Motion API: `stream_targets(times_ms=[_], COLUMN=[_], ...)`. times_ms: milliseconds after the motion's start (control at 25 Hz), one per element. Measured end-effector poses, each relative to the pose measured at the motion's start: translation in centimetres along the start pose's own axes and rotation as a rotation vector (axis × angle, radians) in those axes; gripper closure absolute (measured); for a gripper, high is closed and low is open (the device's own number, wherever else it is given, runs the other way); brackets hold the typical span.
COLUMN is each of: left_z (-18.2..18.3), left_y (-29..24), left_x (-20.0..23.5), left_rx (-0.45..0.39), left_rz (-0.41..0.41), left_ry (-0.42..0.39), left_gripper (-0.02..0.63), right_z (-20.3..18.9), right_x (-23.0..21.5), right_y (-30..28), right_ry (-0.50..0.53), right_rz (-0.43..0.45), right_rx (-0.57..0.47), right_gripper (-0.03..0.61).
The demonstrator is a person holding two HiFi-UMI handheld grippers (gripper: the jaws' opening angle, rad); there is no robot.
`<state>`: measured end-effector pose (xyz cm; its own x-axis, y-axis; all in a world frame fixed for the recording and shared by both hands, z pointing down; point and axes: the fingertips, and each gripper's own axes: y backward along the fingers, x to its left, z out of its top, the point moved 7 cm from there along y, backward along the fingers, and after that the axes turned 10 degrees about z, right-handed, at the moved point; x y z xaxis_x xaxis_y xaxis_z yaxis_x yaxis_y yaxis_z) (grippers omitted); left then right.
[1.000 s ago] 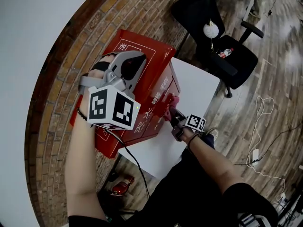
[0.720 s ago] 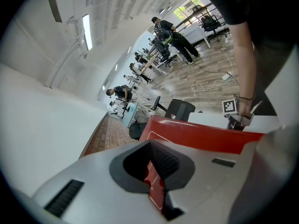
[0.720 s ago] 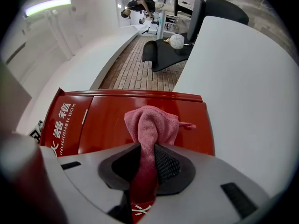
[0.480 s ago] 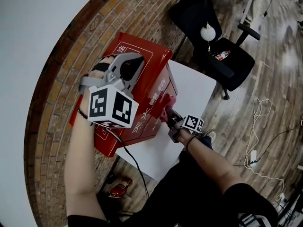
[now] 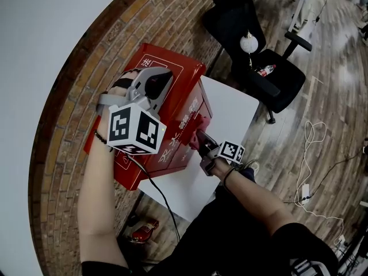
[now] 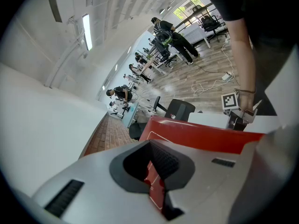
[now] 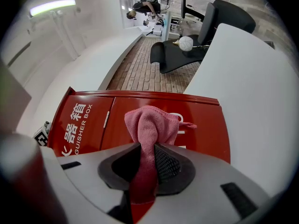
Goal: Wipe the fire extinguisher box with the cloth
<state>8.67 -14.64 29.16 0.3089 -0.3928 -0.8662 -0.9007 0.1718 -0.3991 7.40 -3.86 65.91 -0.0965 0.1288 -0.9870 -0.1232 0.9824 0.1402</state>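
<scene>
while against the box (image 7: 84,125), cloth (image 7: 152,125) now higher

I see even, bright indoor light. A ceiling lamp (image 7: 51,7) glows overexposed in the right gripper view. Both gripper views bend strongly toward their dark round edges, and the near foreground looks soft.

Box (image 5: 191,73) partly behind left claw (image 5: 167,77)

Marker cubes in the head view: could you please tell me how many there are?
2. One marker cube sits on the left gripper above the fire extinguisher box; the other marker cube sits on the right gripper at the box's front. None seems hidden.
</scene>
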Motion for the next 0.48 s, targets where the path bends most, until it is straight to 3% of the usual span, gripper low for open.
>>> stream_targets(times_ms=[480], left_z=[0.0], left_y=[0.1], left_x=[0.0], left_rx=[-0.001], left_rz=[0.000], left_ry=[-0.001], left_gripper=[0.588], right_z=[0.0], right_x=[3.4], right_y=[-0.5], right_ry=[0.006], right_rz=[0.052], right_rx=[0.006], right_gripper=[0.491])
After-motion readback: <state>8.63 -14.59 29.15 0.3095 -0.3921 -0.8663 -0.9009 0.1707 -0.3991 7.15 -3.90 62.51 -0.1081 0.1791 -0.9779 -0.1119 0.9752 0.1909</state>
